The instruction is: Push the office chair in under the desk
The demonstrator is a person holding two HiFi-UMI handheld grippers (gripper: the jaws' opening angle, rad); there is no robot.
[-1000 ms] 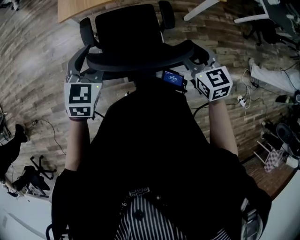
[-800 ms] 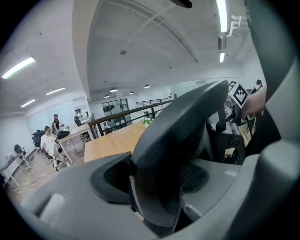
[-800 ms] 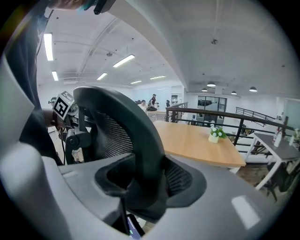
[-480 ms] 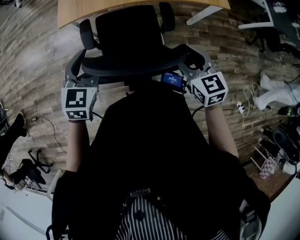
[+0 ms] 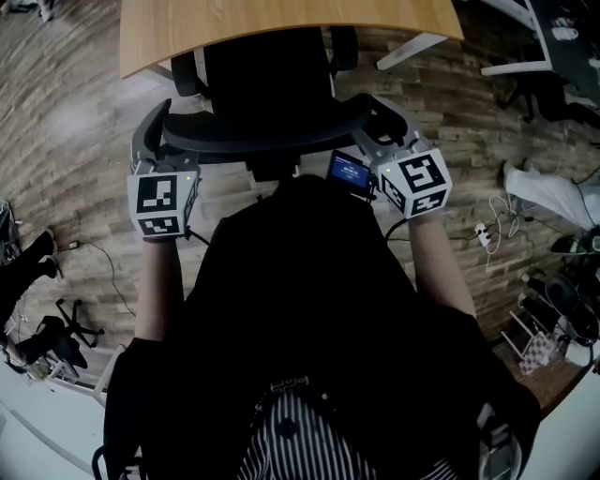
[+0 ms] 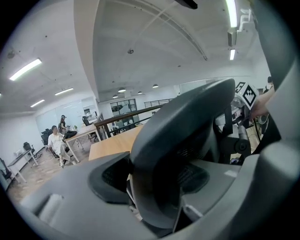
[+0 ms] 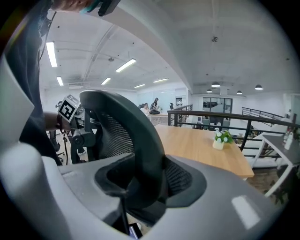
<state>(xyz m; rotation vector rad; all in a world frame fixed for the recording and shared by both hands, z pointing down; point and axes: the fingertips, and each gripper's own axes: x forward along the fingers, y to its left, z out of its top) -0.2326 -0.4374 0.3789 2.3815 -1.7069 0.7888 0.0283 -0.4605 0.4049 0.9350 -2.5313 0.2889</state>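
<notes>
**Progress.** The left claw [image 5: 153, 139] is clamped on the left end of the curved black back rail [image 5: 267, 139] of the black mesh-backed office chair [image 5: 267, 80]. In the left gripper view the rail fills the gap between the jaws of the left claw [image 6: 157, 190]. The chair stands facing the light wooden worktop [image 5: 281, 23]. Its front portion and the tips of its armrests lie at or just under the near edge, while the backrest and rail remain clear of it. The right claw [image 5: 382, 124] grips the right end of the same rail, as the right gripper view confirms [image 7: 140, 187]. Judgement: the push is under way but incomplete, and the chair needs driving further in.

**Not verifiable.** The seat, base and castors are hidden beneath the backrest and the person's dark torso. Clearance between the armrests and the underside of the worktop cannot be judged. The head view is dim, and the far side of the worktop is cut off at the top.
</notes>
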